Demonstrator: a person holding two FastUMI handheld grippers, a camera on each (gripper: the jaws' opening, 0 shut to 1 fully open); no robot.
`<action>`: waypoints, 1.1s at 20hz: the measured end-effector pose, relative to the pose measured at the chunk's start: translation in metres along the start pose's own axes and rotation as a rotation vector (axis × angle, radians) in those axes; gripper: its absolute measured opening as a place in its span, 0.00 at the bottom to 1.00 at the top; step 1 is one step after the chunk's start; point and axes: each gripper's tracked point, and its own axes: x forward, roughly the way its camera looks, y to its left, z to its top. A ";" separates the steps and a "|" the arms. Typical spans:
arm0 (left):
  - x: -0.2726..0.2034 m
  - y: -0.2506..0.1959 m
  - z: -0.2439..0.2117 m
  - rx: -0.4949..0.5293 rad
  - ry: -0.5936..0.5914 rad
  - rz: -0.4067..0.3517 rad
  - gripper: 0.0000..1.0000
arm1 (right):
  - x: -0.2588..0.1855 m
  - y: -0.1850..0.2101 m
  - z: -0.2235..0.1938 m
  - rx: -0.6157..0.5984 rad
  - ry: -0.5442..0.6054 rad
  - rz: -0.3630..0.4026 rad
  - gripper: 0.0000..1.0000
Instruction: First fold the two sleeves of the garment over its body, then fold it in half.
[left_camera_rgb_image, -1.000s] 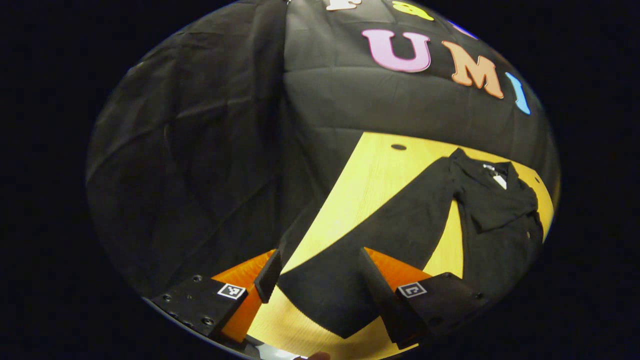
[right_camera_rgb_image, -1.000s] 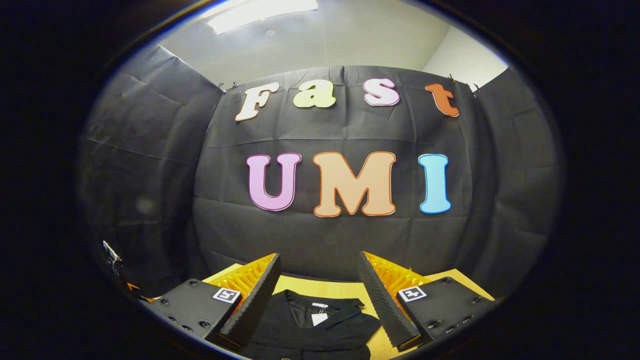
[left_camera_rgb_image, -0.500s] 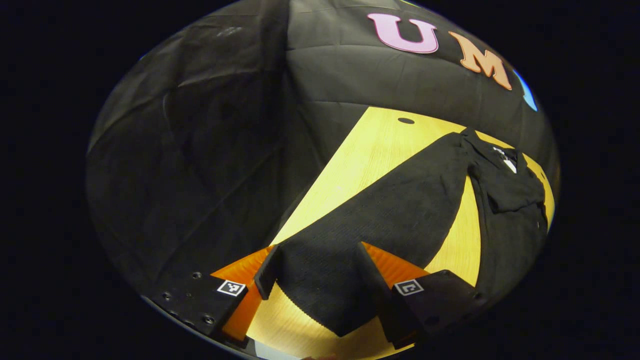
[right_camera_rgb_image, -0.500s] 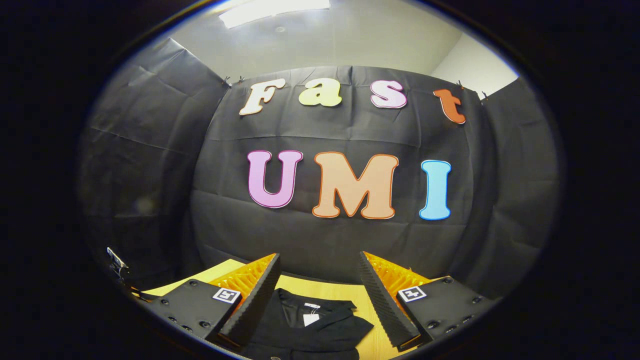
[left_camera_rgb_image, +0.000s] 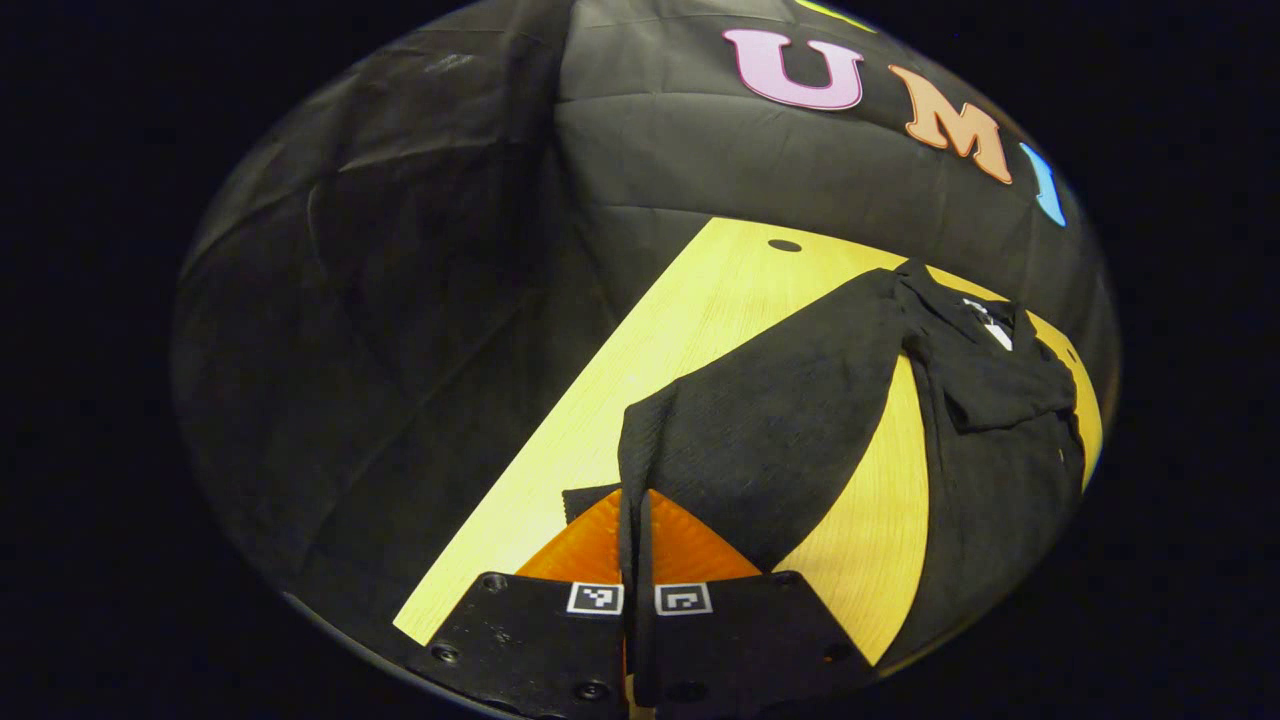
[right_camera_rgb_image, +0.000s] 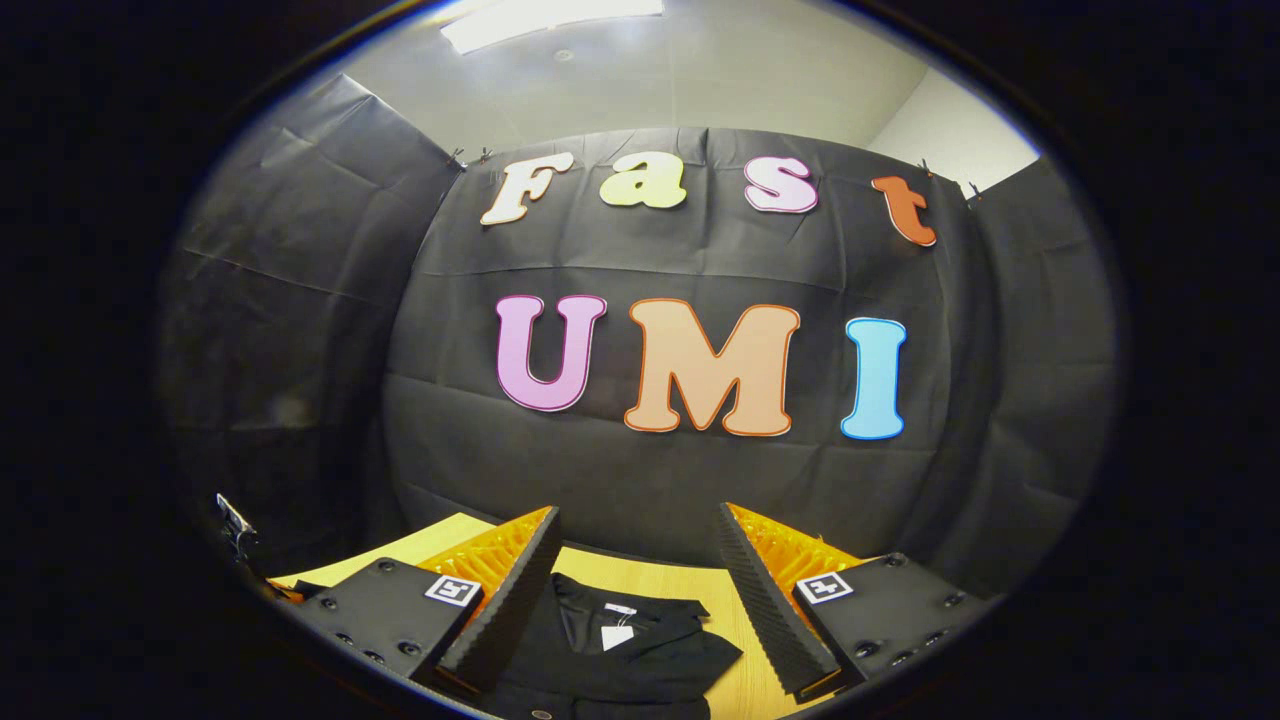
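Sleeve (left_camera_rgb_image: 760, 430) pinched in left tool (left_camera_rgb_image: 636, 560), lifted off table (left_camera_rgb_image: 700, 310).

We see the sleeve (left_camera_rgb_image: 760, 440) run from between the left gripper (left_camera_rgb_image: 637, 560) fingers up and right to the garment (left_camera_rgb_image: 1010, 440) on the table (left_camera_rgb_image: 700, 320). Between the right gripper (right_camera_rgb_image: 635, 590) fingers, farther ahead, lies its collar (right_camera_rgb_image: 625, 620).

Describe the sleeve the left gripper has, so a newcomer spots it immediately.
Start at the yellow wooden table, where a black garment lies spread out. From its collar end a long black sleeve runs diagonally toward the camera, its cuff pinched in the left gripper. Unlike the other sleeve, already folded over the body, it stretches out across bare wood.
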 end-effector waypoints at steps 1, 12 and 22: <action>-0.001 0.001 0.000 0.001 0.016 -0.001 0.00 | -0.001 -0.003 0.001 -0.001 0.000 -0.002 0.99; -0.047 -0.063 0.113 -0.054 -0.154 -0.133 0.00 | -0.030 -0.056 0.005 0.006 -0.031 -0.037 0.98; -0.080 -0.209 0.206 0.113 -0.339 -0.336 0.00 | -0.061 -0.124 -0.022 0.082 -0.003 -0.087 0.98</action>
